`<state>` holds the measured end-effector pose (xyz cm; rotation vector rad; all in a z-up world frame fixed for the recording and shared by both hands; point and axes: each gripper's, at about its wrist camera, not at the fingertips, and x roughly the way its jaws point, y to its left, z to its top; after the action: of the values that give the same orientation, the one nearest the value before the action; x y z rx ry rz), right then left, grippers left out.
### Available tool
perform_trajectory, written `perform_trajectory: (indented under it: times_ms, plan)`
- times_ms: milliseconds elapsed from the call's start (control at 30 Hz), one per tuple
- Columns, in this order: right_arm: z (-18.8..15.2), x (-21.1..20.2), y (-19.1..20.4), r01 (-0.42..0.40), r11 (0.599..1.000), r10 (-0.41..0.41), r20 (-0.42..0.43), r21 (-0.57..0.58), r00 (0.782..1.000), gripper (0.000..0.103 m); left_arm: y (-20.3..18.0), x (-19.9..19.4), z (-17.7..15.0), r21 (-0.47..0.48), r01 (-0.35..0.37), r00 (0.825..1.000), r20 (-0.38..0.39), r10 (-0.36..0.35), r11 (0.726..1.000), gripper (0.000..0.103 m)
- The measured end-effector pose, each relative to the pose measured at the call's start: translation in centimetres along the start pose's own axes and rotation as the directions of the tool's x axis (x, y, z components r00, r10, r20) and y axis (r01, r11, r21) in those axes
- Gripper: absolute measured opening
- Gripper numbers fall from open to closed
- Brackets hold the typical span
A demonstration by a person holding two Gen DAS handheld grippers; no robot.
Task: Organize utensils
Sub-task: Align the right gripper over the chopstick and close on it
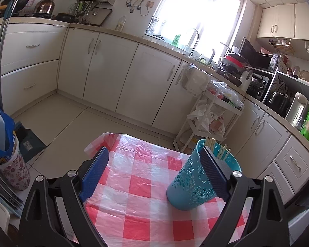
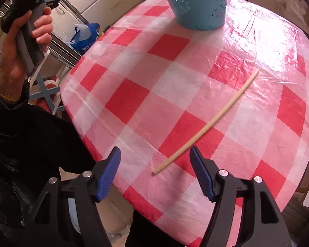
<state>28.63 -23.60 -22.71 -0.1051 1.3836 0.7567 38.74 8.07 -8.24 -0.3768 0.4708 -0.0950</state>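
A teal cut-out utensil holder (image 1: pixel 187 181) stands on the red-and-white checked tablecloth (image 1: pixel 134 195), with several pale chopsticks (image 1: pixel 211 144) in it. My left gripper (image 1: pixel 154 150) is open above the table with nothing between its fingers; its right finger overlaps the holder's rim. In the right wrist view, one pale chopstick (image 2: pixel 216 121) lies flat on the tablecloth (image 2: pixel 134 82), in front of the holder (image 2: pixel 199 4). My right gripper (image 2: pixel 155 149) points down, open, with the chopstick's near end lying between its fingers and the pads not touching it.
A hand (image 2: pixel 16 57) in a dark sleeve holds the left gripper's handle at the table's left edge. A white trolley (image 1: pixel 212 119) with plastic bags stands beyond the table. A bin with a blue bag (image 1: pixel 2 144) is on the floor at the left. Cream cabinets (image 1: pixel 113 65) line the walls.
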Motion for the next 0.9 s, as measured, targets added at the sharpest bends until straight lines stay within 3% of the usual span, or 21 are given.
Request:
perform_trajectory:
  times_ms: [33,133,233,300,367,400,467,567,700,767,900]
  plan:
    - [0.0,0.3,0.0,-0.014,1.0,0.014,-0.013,-0.007,1.0,0.072,0.0,0.0,0.0,0.001,-0.001,1.0,0.001,0.001,1.0,0.086]
    - [0.5,0.2,0.8,-0.111,0.994,0.11,-0.038,-0.016,0.993,0.072,0.2,0.0,0.1,-0.007,-0.002,1.0,0.0,0.002,1.0,0.086]
    - [1.7,0.1,1.9,-0.198,0.979,0.199,0.006,-0.038,0.98,0.072,0.2,0.0,0.3,-0.008,-0.002,1.0,0.001,0.002,1.0,0.086]
    - [2.8,-0.5,2.5,-0.136,0.985,0.145,0.09,-0.107,0.985,0.072,0.3,0.0,0.4,0.0,-0.003,1.0,0.002,0.003,1.0,0.086]
    - [3.9,-1.6,3.5,0.008,0.969,0.034,0.167,-0.248,0.985,0.072,0.3,0.0,0.4,0.003,-0.004,1.0,0.002,0.004,1.0,0.086]
    - [4.4,-1.9,4.1,0.11,0.935,-0.046,0.193,-0.338,0.98,0.072,0.4,0.1,0.4,0.003,-0.005,1.0,0.001,0.005,1.0,0.086]
    - [4.8,-2.0,5.1,0.26,0.814,-0.159,0.231,-0.519,0.96,0.072,0.4,0.1,0.3,0.003,-0.008,1.0,0.002,0.008,1.0,0.086]
    - [5.5,-1.6,5.5,0.314,0.646,-0.217,0.226,-0.696,0.95,0.072,0.4,0.2,0.3,0.006,-0.013,1.0,0.002,0.013,1.0,0.086]
    - [6.1,-0.6,4.5,0.219,0.563,-0.206,0.122,-0.797,0.971,0.072,0.2,0.5,0.1,0.018,-0.012,1.0,-0.004,0.012,1.0,0.086]
    - [6.4,0.3,4.7,0.122,0.528,-0.206,0.012,-0.84,0.978,0.072,0.0,0.8,-0.1,0.018,-0.006,1.0,-0.013,0.006,1.0,0.086]
    - [6.8,-0.2,4.9,0.024,0.456,-0.248,-0.101,-0.89,0.963,0.072,0.0,1.1,-0.2,0.011,-0.002,1.0,-0.025,0.002,1.0,0.086]
